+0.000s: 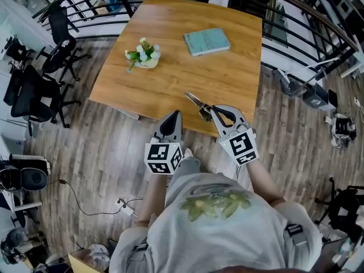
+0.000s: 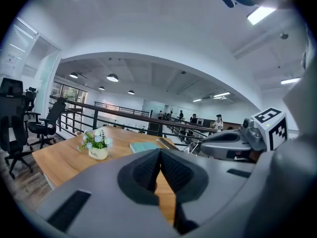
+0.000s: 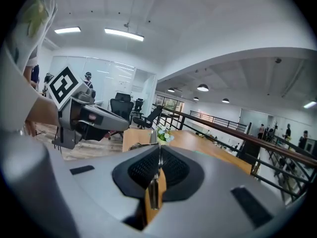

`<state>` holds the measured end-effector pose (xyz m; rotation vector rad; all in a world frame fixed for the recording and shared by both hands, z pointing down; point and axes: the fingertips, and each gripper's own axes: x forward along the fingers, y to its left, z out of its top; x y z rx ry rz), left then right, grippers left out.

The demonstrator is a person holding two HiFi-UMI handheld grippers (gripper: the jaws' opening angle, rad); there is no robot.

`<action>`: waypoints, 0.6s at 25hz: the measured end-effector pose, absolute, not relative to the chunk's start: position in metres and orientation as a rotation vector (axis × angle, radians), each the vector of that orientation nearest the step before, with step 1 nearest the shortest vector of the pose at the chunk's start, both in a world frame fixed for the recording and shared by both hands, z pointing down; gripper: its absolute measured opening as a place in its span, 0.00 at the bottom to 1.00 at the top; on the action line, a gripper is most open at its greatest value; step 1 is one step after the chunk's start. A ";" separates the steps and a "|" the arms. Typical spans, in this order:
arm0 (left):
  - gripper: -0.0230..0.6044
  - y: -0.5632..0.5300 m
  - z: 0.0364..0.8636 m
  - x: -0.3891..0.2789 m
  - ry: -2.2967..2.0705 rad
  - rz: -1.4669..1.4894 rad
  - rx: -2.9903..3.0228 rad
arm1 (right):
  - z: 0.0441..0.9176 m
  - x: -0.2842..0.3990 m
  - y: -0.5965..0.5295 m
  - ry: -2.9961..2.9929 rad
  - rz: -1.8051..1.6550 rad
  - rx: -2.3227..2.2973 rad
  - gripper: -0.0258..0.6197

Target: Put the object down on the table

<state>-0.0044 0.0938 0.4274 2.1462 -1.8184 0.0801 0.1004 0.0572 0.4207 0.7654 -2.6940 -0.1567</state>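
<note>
A slim metal tool that looks like scissors [image 1: 197, 102] hangs over the near edge of the wooden table [image 1: 176, 67], its tip pointing up-left. My right gripper [image 1: 212, 112] is shut on its handle end. In the right gripper view the thin metal part [image 3: 154, 192] shows clamped between the dark pads [image 3: 173, 170]. My left gripper [image 1: 174, 116] is beside it on the left, just short of the table edge. It is shut, the pads [image 2: 148, 170] meet, and nothing is between them.
A small potted plant [image 1: 143, 54] stands at the table's left. A teal book [image 1: 206, 41] lies at the far middle. Black office chairs [image 1: 34, 92] stand on the wood floor to the left. A dark railing [image 1: 296, 24] curves round the far side.
</note>
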 end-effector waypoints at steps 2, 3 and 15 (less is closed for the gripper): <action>0.06 0.077 0.424 -0.019 -1.799 0.081 2.171 | 0.416 0.086 0.040 -2.684 -0.167 0.795 0.06; 0.06 0.069 0.424 -0.027 -1.789 0.088 2.184 | 0.415 0.080 0.032 -2.679 -0.172 0.810 0.06; 0.06 0.020 0.441 -0.094 -1.715 0.104 2.217 | 0.416 0.035 -0.028 -2.625 -0.159 0.974 0.06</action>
